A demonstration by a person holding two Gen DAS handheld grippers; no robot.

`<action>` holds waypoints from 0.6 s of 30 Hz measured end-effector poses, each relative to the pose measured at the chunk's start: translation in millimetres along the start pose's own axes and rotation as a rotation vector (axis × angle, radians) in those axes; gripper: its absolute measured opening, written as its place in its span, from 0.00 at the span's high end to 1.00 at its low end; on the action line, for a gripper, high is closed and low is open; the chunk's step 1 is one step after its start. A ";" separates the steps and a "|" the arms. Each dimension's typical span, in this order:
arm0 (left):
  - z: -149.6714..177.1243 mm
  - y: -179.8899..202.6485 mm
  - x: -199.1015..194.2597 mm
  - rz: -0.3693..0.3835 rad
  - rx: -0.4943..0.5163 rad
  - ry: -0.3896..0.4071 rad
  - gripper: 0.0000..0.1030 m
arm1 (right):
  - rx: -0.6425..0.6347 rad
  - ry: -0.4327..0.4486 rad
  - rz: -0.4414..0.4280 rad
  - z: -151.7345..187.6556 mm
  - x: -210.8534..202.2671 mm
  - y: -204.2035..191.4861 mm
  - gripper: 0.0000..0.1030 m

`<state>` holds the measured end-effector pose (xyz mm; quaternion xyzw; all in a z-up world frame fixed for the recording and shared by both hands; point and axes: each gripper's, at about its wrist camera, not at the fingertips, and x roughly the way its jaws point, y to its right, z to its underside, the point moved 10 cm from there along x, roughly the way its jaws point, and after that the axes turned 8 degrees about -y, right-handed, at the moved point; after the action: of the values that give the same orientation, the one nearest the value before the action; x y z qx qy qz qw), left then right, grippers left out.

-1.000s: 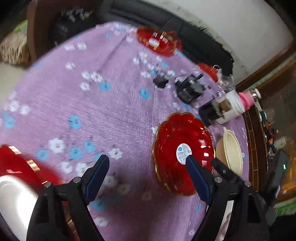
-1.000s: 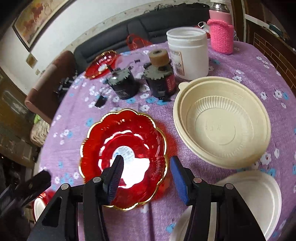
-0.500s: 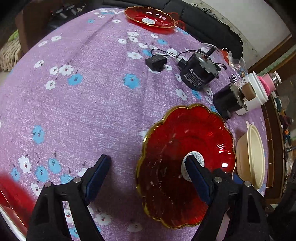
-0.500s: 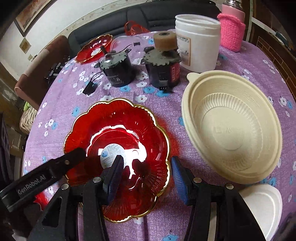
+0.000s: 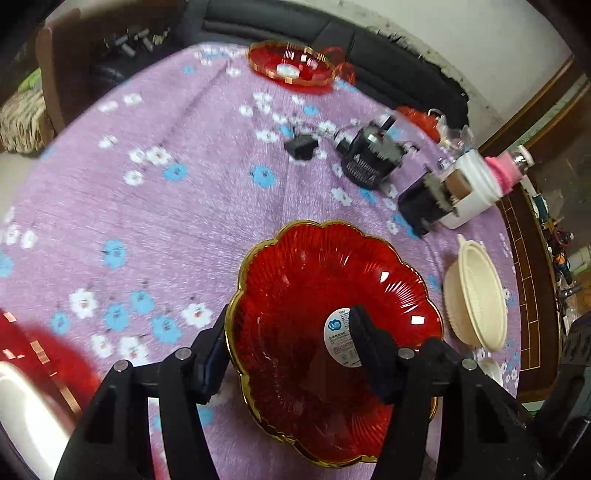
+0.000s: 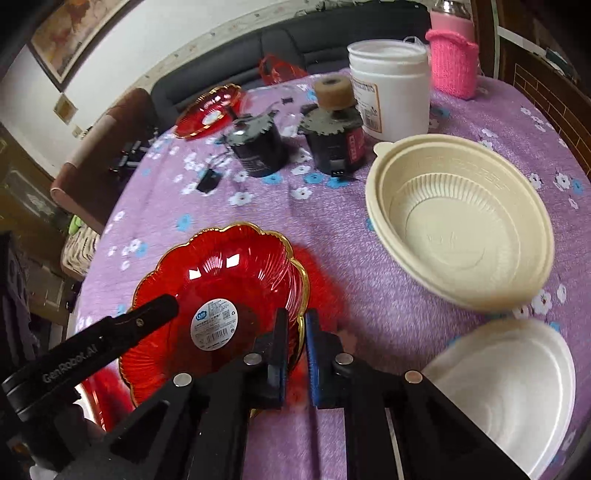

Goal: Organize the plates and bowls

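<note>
A red scalloped glass bowl with a gold rim (image 5: 325, 295) (image 6: 218, 295) sits tilted on the purple flowered cloth. My right gripper (image 6: 297, 347) is shut on its near right rim. My left gripper (image 5: 288, 347) is open and straddles its left rim, one finger inside the bowl, one outside. A cream plastic bowl (image 6: 461, 221) (image 5: 476, 295) lies to the right. A white plate (image 6: 509, 391) lies at the near right. A second red bowl (image 5: 291, 66) (image 6: 208, 110) sits at the far edge.
Two black motors (image 6: 258, 147) (image 6: 336, 140), a white jar (image 6: 389, 96) and a pink-sleeved flask (image 6: 452, 62) stand behind the bowls. Another red dish over a white plate (image 5: 29, 373) lies at the near left. A dark sofa (image 5: 332, 33) stands beyond the table.
My right gripper closed on the red bowl's rim. My left gripper moved in over the opposite rim, one finger going inside the bowl, and its jaws narrowed. The bowl has tilted.
</note>
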<state>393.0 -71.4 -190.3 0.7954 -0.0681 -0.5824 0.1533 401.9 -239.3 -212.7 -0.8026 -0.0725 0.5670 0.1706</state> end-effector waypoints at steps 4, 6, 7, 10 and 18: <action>12.4 -8.7 -33.2 0.021 0.004 0.048 0.41 | -0.010 0.032 -0.041 13.5 -20.8 -16.4 0.90; 19.4 -18.3 -49.8 0.029 -0.006 0.071 0.41 | -0.016 0.044 -0.066 20.6 -30.9 -27.7 0.90; 23.4 -24.8 -58.3 0.028 -0.013 0.083 0.41 | -0.024 0.049 -0.084 25.4 -36.8 -36.0 0.90; 38.7 -50.6 -87.2 0.019 -0.034 0.124 0.41 | -0.062 0.064 -0.123 40.3 -50.0 -65.3 0.90; 87.2 -140.4 -160.2 -0.094 -0.099 0.264 0.41 | -0.223 0.052 -0.176 98.5 -52.4 -162.6 0.90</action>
<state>250.5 92.6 -114.5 0.8589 0.0186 -0.4820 0.1724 304.2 -85.2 -137.8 -0.8216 -0.2007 0.5172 0.1312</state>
